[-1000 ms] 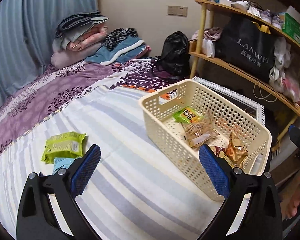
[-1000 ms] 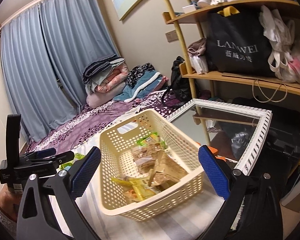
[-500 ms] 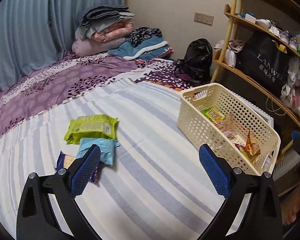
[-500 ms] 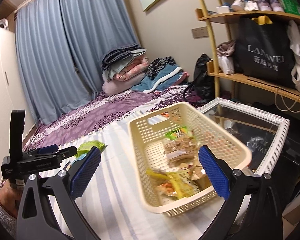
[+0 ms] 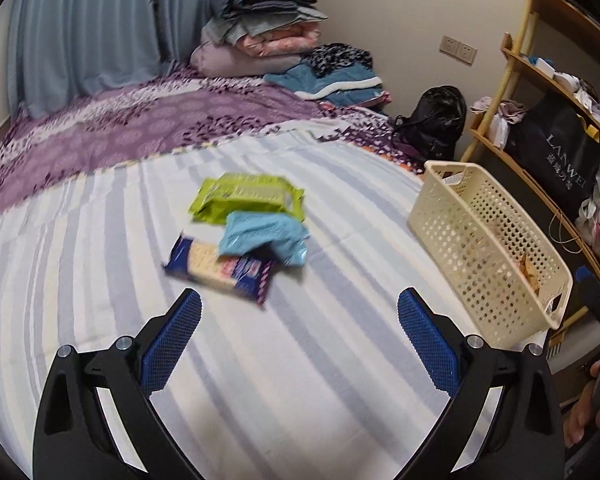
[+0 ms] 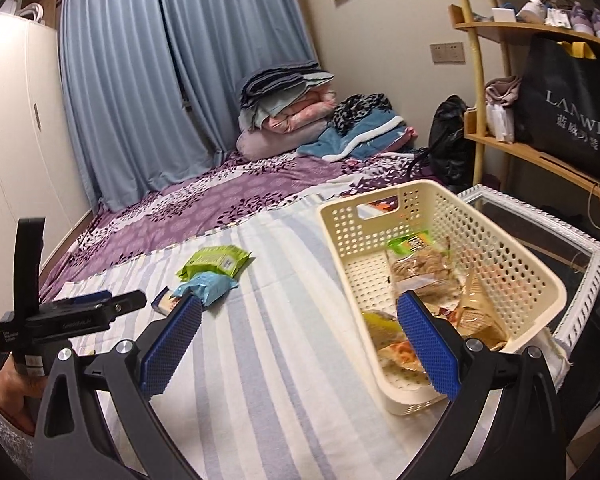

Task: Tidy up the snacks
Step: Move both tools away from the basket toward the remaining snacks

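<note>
Partly done: basket already holds several snacks. Three left on the bed, well left of basket: green pack, blue pack, cracker pack. Left gripper and right gripper fingers wide, empty.

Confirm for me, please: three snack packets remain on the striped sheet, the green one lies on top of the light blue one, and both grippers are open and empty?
Not quite: in the left wrist view the light blue packet lies over the edge of the green packet, and over the dark blue cracker packet too. The rest holds: three packets on the striped sheet, left gripper and right gripper open and empty.
</note>
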A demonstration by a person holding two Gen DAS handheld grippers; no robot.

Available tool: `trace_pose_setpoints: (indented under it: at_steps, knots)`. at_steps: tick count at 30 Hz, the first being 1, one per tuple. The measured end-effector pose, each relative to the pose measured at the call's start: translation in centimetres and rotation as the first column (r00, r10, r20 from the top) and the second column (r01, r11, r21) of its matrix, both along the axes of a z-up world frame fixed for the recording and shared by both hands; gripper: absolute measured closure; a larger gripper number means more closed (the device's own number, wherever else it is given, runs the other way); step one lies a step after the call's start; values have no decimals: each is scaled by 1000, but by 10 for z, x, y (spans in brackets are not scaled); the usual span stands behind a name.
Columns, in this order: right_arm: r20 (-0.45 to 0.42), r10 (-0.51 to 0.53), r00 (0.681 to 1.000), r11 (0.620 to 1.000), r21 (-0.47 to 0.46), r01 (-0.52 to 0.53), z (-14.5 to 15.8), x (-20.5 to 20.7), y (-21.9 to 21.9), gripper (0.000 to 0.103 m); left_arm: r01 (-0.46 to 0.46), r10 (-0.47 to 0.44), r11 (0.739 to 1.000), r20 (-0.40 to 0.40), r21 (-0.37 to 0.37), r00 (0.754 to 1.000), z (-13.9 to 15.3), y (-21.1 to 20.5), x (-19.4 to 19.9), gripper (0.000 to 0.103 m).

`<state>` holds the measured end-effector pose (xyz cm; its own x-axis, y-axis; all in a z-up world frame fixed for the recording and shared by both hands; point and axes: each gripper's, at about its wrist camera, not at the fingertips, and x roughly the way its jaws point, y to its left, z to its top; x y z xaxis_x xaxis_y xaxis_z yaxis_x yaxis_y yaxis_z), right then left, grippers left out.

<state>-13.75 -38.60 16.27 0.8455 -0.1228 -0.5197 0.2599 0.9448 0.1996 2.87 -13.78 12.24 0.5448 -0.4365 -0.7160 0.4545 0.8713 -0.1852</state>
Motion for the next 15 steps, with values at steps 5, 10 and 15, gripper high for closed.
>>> trace_pose_setpoints:
  at_steps: [5, 10, 15]
  knots:
    - [-28, 33, 999, 999, 12, -33, -9, 9, 10, 5, -78, 78, 997, -51, 6, 996, -21, 40, -1, 3]
    - [-49, 76, 996, 997, 11, -76, -15, 18, 23, 5, -151, 150, 989, -87, -2, 985, -32, 72, -1, 3]
    - [-72, 121, 990, 993, 8, -120, -20, 29, 35, 5, -181, 180, 983, -100, 3, 979, -40, 87, -2, 3]
